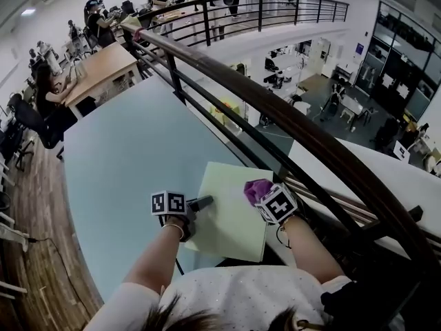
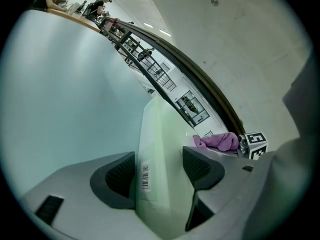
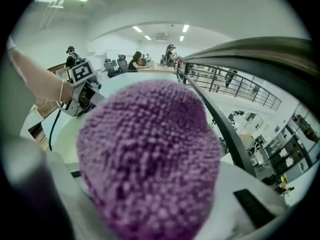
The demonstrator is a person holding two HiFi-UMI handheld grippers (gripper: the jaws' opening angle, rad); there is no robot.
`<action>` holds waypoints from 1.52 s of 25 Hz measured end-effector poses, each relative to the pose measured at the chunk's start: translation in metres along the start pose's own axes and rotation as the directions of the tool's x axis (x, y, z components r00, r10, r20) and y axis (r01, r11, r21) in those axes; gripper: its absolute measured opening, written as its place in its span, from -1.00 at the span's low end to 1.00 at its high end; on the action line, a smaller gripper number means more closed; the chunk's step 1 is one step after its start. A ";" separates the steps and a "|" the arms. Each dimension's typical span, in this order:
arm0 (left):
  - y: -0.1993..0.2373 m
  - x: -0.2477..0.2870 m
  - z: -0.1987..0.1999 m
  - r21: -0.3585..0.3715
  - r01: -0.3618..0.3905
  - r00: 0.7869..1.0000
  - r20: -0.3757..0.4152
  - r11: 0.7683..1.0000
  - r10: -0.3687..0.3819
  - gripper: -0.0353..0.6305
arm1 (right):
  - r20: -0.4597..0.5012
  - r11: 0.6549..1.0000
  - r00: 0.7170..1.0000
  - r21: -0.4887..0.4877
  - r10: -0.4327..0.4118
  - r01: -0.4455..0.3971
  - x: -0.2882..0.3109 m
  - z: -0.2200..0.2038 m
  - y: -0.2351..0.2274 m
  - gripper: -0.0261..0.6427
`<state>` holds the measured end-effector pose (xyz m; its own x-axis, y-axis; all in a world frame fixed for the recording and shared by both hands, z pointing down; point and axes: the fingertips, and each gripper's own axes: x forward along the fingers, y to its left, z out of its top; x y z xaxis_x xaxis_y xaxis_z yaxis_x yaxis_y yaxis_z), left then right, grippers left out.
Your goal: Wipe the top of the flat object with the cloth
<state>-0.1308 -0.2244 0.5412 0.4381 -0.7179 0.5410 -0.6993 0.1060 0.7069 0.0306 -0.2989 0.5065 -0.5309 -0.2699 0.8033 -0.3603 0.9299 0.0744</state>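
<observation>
At the left of the head view lies the pale blue table [image 1: 117, 171], bare there. Lower centre, the left gripper [image 1: 200, 203] meets the left edge of the flat object [image 1: 231, 216], a pale green board which lies flat on the table near its right edge. The head view does not show the jaws well. The left gripper view does: one jaw stands on each side of the board's edge, closed on it, and a small barcode label [image 2: 145, 177] sits on the board just beside the left pad.

To the right, the purple cloth [image 1: 256, 188] rests at the far right corner of the board, held by the right gripper [image 1: 267, 200]. In the right gripper view the cloth fills nearly the whole frame and covers the jaws, which are clamped on it. The left gripper shows at the upper left of that frame, beyond the cloth.

Right of the board a dark curved railing [image 1: 296, 126] runs from the upper left to the lower right of the head view, close along the table edge. A lower floor shows behind it. At the upper left, well apart, are wooden desks [image 1: 103, 71] with seated people.
</observation>
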 end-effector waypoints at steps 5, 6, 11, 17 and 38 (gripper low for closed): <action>-0.002 0.002 -0.001 0.003 0.009 1.000 0.003 1.000 -0.009 0.02 | -0.034 1.000 0.999 0.008 -0.026 0.027 -0.016 -0.021 -0.012 -0.83; -0.004 0.002 -0.002 0.003 0.009 1.000 0.005 1.000 -0.009 0.02 | -0.056 0.999 0.998 0.021 -0.030 0.032 -0.021 -0.026 -0.015 -0.83; -0.007 -0.003 -0.006 -0.003 0.008 1.000 0.018 1.000 -0.008 0.02 | -0.109 0.994 0.991 0.067 -0.082 0.089 -0.047 -0.046 -0.026 -0.83; -0.004 -0.003 -0.007 -0.012 -0.001 1.000 0.026 1.000 0.001 0.02 | 0.162 0.999 0.987 0.032 0.019 -0.025 -0.045 0.028 0.034 -0.82; 0.000 -0.004 -0.003 0.007 0.000 1.000 0.006 1.000 0.000 0.01 | 0.012 0.987 0.988 0.062 -0.151 0.150 0.020 0.037 0.092 -0.83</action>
<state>-0.1308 -0.2192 0.5407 0.4349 -0.7222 0.5378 -0.7030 0.1009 0.7040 -0.0417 -0.2276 0.5070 -0.4796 -0.4102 0.7757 -0.4826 0.8616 0.1573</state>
